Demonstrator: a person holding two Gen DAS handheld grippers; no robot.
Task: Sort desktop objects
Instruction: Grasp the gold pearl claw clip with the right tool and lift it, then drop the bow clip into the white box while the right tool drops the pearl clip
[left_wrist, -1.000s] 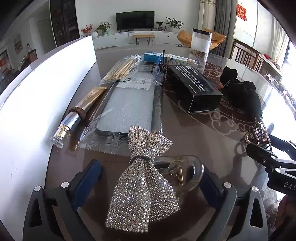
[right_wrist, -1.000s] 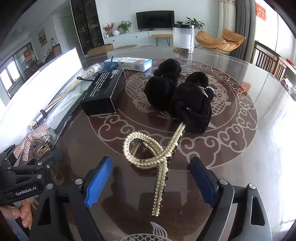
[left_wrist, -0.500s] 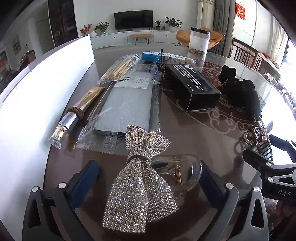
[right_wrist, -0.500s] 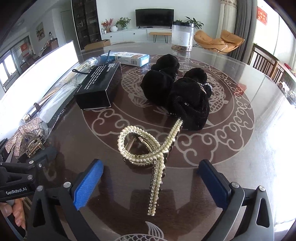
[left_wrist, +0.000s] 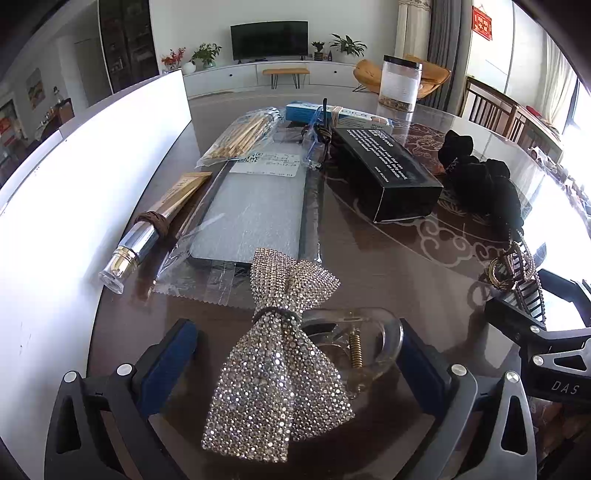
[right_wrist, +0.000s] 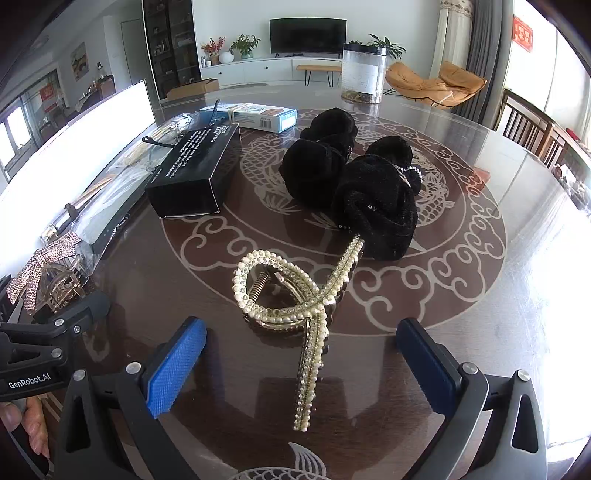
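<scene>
A rhinestone bow hair clip (left_wrist: 280, 354) with a clear claw lies on the dark table between the open fingers of my left gripper (left_wrist: 295, 354); it also shows at the left of the right wrist view (right_wrist: 40, 273). A pearl claw clip (right_wrist: 295, 295) lies on the table between and just ahead of the open fingers of my right gripper (right_wrist: 301, 358); it shows at the right of the left wrist view (left_wrist: 517, 269). Neither clip is held.
Two black fluffy hair accessories (right_wrist: 373, 206) lie beyond the pearl clip. A black box (right_wrist: 195, 173), a blue-white box (right_wrist: 258, 114), a bagged grey pad (left_wrist: 255, 210), bagged sticks (left_wrist: 243, 136), a silver tube (left_wrist: 144, 240) and a jar (right_wrist: 364, 74) stand on the table. A white board (left_wrist: 74, 184) runs along the left.
The right gripper's fingers have opened wider around the pearl clip. The left gripper has barely moved, with the bow clip still between its fingers.
</scene>
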